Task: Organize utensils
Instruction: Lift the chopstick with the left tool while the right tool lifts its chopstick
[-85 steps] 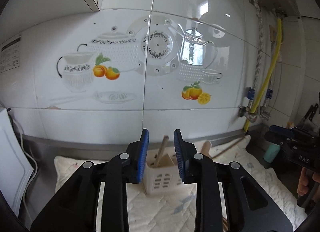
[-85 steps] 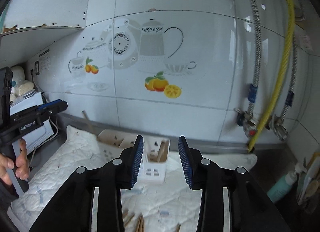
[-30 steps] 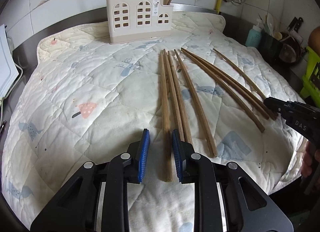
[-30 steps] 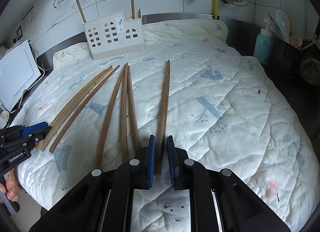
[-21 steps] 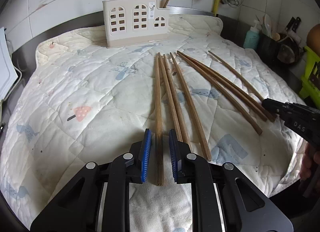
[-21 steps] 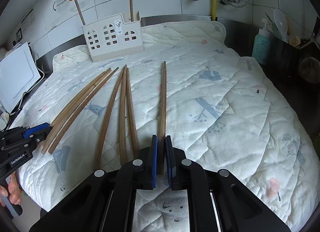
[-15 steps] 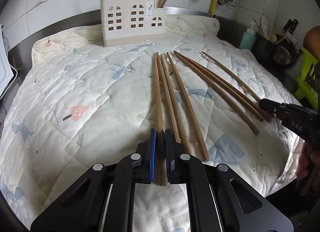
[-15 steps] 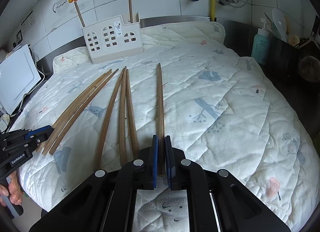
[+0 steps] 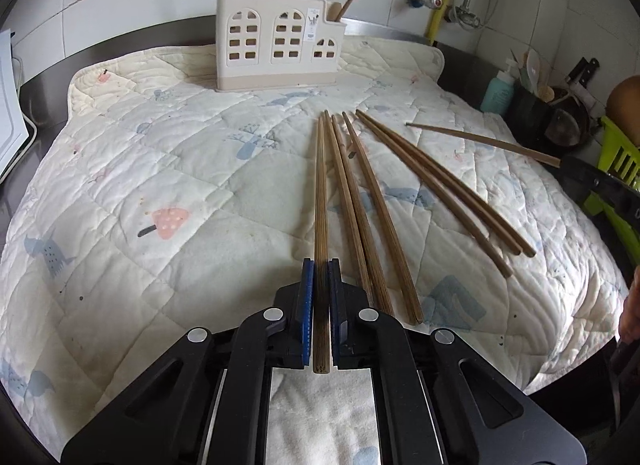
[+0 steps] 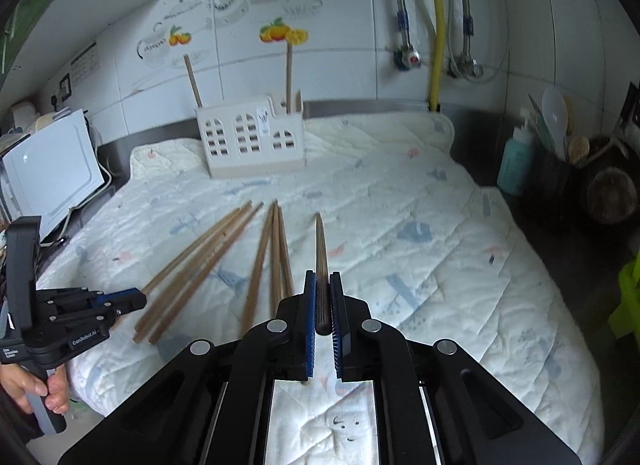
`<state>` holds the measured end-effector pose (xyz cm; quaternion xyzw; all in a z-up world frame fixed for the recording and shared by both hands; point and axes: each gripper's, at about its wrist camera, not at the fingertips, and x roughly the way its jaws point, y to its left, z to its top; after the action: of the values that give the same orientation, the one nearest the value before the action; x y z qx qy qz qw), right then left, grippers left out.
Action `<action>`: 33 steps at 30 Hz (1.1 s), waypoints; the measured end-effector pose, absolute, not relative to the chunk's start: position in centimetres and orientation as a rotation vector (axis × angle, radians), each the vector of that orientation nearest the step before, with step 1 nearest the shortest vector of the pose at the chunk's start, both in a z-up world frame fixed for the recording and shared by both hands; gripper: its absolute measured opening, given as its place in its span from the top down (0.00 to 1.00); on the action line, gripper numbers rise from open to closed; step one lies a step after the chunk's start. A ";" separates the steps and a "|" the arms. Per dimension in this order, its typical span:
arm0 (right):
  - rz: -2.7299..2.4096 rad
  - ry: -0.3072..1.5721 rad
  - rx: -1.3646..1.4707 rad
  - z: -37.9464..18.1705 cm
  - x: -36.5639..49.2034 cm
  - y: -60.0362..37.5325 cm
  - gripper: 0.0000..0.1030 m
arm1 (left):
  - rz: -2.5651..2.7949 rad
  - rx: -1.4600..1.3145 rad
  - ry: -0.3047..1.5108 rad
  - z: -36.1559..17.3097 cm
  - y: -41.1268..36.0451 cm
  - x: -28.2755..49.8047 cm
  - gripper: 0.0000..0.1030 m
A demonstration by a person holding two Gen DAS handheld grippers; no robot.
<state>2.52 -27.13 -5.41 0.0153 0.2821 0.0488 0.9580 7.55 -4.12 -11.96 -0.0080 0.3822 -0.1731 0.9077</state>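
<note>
Near the front edge of the quilted mat [image 9: 168, 169] our left gripper [image 9: 319, 265] has its blue jaws pinched tight on one chopstick [image 9: 321, 193], which runs straight ahead toward the white utensil holder [image 9: 278, 49] at the mat's back edge. Just right of it lie two groups of three loose chopsticks [image 9: 364, 217], fanned on the mat. Our right gripper [image 10: 322, 277] is likewise clamped on a single chopstick [image 10: 320, 249], whose tip appears raised above the mat and aimed at the holder. From the right wrist view the holder [image 10: 250, 141] stands upright with two sticks already in it, one at its left end, one at its right. A teal bottle [image 10: 516, 161] stands off the mat's right edge, a white appliance [image 10: 52, 177] off its left.
</note>
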 end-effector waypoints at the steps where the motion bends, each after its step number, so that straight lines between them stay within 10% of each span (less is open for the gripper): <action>1: 0.106 0.561 0.023 -4.7 2.5 -27.0 0.94 | -0.363 -0.035 0.784 -11.5 -3.8 7.5 0.95; 33: 0.229 0.450 -0.042 3.2 3.7 -25.3 0.94 | -0.383 0.036 0.852 -11.4 -1.8 8.1 0.95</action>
<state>3.66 -25.28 3.22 -0.0209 0.2224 0.1135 0.9681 8.07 -1.78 -11.43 0.0174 0.4105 -0.1844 0.8928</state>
